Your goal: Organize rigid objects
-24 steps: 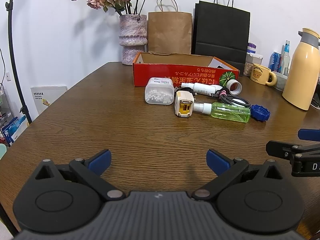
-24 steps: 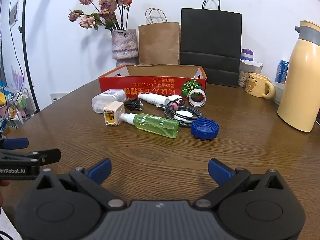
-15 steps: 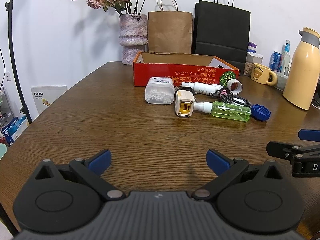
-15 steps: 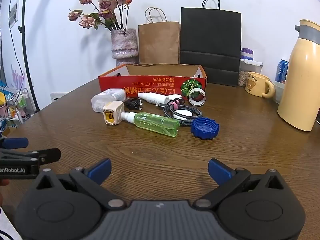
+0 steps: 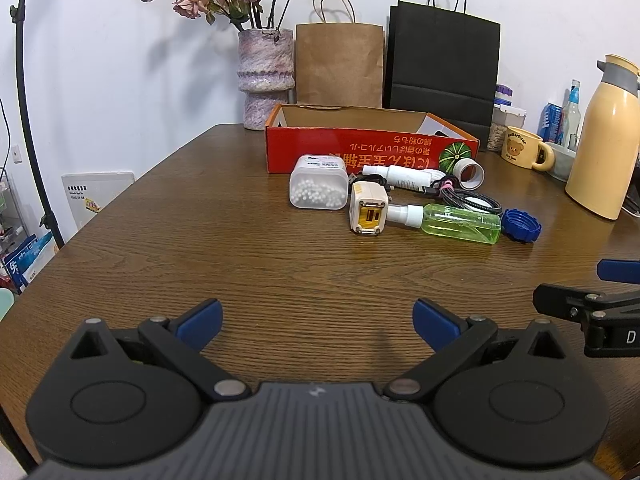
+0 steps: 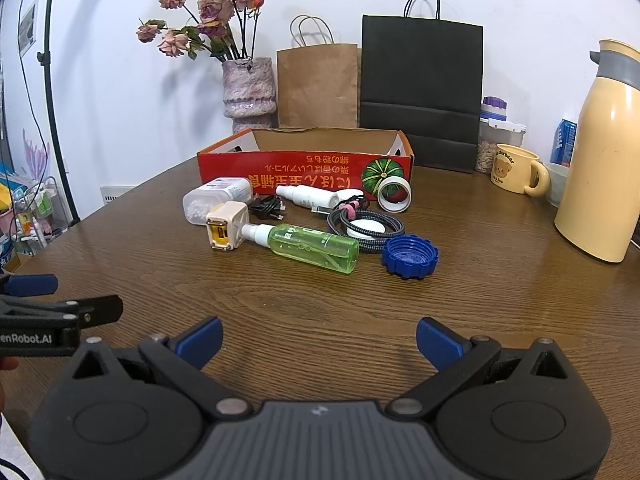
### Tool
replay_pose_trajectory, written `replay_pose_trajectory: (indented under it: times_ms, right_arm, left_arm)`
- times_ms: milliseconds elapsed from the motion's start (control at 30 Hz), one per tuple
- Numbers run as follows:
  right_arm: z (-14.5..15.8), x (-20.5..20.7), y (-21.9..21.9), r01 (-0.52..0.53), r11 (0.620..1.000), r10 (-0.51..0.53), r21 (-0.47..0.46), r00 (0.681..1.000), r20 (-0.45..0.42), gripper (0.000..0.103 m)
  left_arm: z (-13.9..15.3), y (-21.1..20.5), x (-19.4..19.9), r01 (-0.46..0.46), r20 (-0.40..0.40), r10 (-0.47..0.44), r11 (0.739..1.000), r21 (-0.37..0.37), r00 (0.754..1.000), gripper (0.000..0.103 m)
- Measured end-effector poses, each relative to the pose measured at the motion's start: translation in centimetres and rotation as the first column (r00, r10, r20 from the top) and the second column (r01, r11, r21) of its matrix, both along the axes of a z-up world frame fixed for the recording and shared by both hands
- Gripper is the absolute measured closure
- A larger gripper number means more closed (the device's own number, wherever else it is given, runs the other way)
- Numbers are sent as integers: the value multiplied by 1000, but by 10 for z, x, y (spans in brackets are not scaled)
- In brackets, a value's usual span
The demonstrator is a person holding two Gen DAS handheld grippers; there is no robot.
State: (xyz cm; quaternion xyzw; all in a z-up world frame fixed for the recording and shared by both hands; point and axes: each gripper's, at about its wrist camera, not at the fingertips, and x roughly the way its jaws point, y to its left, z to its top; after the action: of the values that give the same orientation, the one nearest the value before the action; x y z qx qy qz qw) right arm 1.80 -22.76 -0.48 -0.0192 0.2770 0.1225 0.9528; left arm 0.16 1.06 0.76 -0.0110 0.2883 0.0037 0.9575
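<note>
in the left wrist view, the left gripper (image 5: pixel 316 320) hovered low over the near edge of the counter (image 5: pixel 200 248), its jaws wide and holding nothing. the rigid objects lay in a cluster toward the far edge, well apart from it. the clear tub (image 5: pixel 319 188) of white beads sat nearest, just in front of the red box (image 5: pixel 360 152); it looked light and stiff but smooth-walled, so a grip across its flat sides seemed safest. the cream charger (image 5: pixel 369 213) stood touching the nozzle of the green spray bottle (image 5: pixel 452 223), which lay on its side and would likely roll; its round plastic body looked slippery, best taken across the middle. the red box stood open at the top, and what lay in it could not be told from here.

in the right wrist view, the right gripper (image 6: pixel 319 340) also hung near the counter's near edge, jaws wide and empty. the blue cap (image 6: pixel 410 257) lay just beside the bottle's base, small, hard and ridged, easy to pinch across its rim. a coiled cable (image 6: pixel 366 226) behind it was soft, not rigid. a white tube (image 6: pixel 308 196) and a tape roll (image 6: pixel 395 196) rested against the box front.
</note>
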Motion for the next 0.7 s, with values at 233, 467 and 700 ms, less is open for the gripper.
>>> replay_pose_trajectory:
  times_ms: [233, 467, 700]
  right_arm:
    - [0, 0, 0, -1, 1000, 1, 0, 1000, 0, 0]
    - [0, 0, 0, 0, 1000, 0, 0, 1000, 0, 0]
    - [0, 0, 0, 0, 1000, 0, 0, 1000, 0, 0]
  left_arm:
    - [0, -1, 1, 2, 1, -2, 1000, 0, 1000, 0]
    - [0, 0, 1, 3, 1, -3, 1000, -1, 1000, 0]
    - [1, 0, 2, 4, 1, -4, 1000, -1, 1000, 0]
